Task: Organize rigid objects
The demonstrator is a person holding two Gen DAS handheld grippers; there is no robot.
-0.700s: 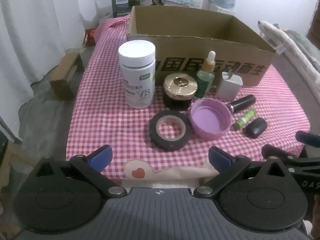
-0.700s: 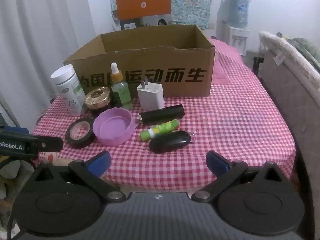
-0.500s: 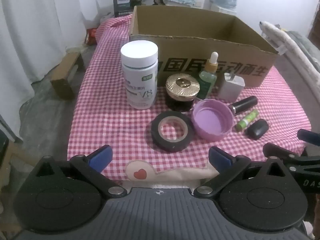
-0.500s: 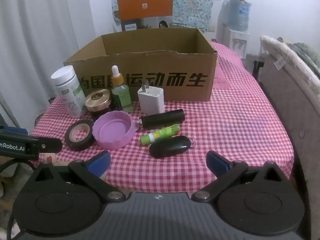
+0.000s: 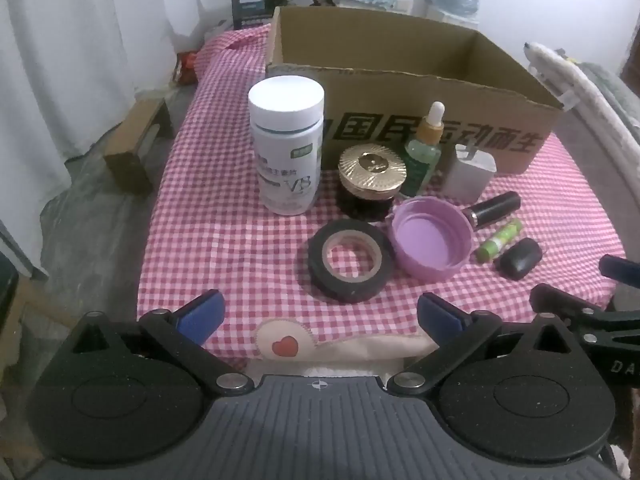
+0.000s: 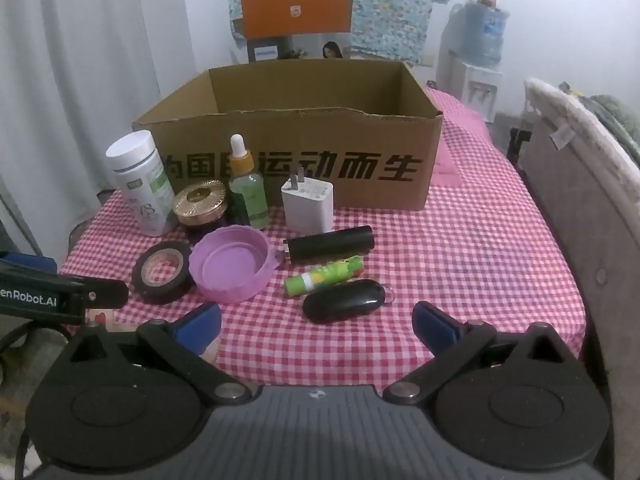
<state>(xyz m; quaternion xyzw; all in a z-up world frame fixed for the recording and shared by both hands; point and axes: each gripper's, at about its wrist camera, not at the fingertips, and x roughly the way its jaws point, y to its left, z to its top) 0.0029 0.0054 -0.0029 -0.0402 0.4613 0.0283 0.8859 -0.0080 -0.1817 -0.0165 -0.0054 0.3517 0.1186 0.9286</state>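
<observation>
Left tool (image 5: pixel 318 314): tilted down over the near edge of the desk (image 5: pixel 224 248), jaws wide apart, nothing between them.
Right tool (image 6: pixel 316 322): also angled down at the near edge, jaws wide apart, nothing held; its tip shows at the right rim of the left view.
Box (image 6: pixel 304 136): open brown cardboard with black printed characters, at the back of the desk.
Bottle (image 5: pixel 286 144): tall white plastic cylinder, upright, left of the row in front of the box.
Jar (image 5: pixel 372 182): dark and round with a ribbed gold lid, just beside the bottle.
Dropper (image 5: pixel 426 148): green glass with an amber collar and white bulb, upright behind the jar.
Charger (image 6: pixel 308 206): white block, prongs up, right of the dropper.
Tape (image 5: pixel 350 260): black roll lying flat, touching the cap.
Cap (image 5: pixel 432 238): purple plastic, open side up.
Tube (image 6: pixel 330 244): black cylinder lying on its side.
Stick (image 6: pixel 324 276): small, green, lying beside the tube.
Fob (image 6: pixel 344 300): glossy black oval, nearest the right tool.
Cloth: red and white check, with a heart patch at the near hem.
Change: both views sit slightly farther back than before; the things have not moved.
</observation>
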